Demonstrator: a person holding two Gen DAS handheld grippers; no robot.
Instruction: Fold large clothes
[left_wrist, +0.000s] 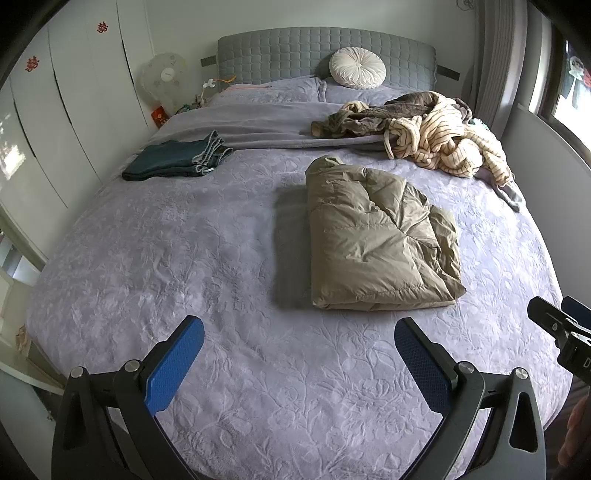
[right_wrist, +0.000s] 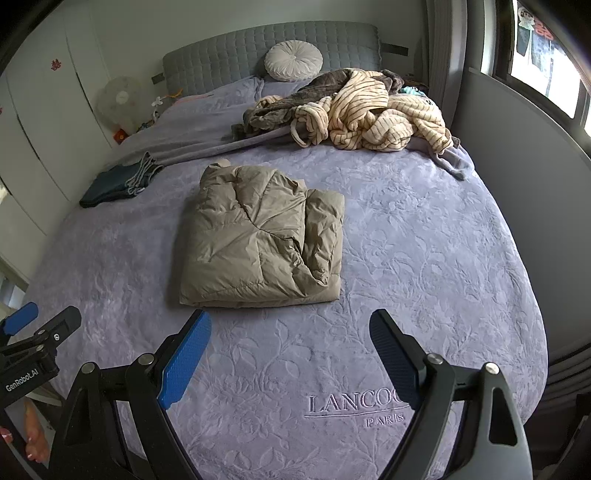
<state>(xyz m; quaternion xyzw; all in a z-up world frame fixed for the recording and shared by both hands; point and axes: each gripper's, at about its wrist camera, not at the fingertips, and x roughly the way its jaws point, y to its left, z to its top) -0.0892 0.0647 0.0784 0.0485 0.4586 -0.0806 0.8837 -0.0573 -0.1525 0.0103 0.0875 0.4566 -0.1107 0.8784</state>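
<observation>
A khaki puffer jacket (left_wrist: 380, 236) (right_wrist: 262, 236) lies folded into a thick rectangle on the lilac bedspread (left_wrist: 207, 236) (right_wrist: 424, 251), mid-bed. My left gripper (left_wrist: 299, 328) hovers over the near part of the bed, open, nothing between its blue pads, the jacket beyond and to its right. My right gripper (right_wrist: 290, 321) is also open and empty, just short of the jacket's near edge. A heap of unfolded clothes (left_wrist: 436, 129) (right_wrist: 362, 110), striped cream and grey-brown, lies at the far right. Folded dark jeans (left_wrist: 177, 158) (right_wrist: 118, 181) rest at the far left.
A round white cushion (left_wrist: 357, 68) (right_wrist: 293, 61) leans on the grey headboard (left_wrist: 280, 51). White wardrobe doors (left_wrist: 62, 122) run along the left, with a fan (left_wrist: 162, 79) in the corner. A grey wall (right_wrist: 524, 177) and window stand close on the right.
</observation>
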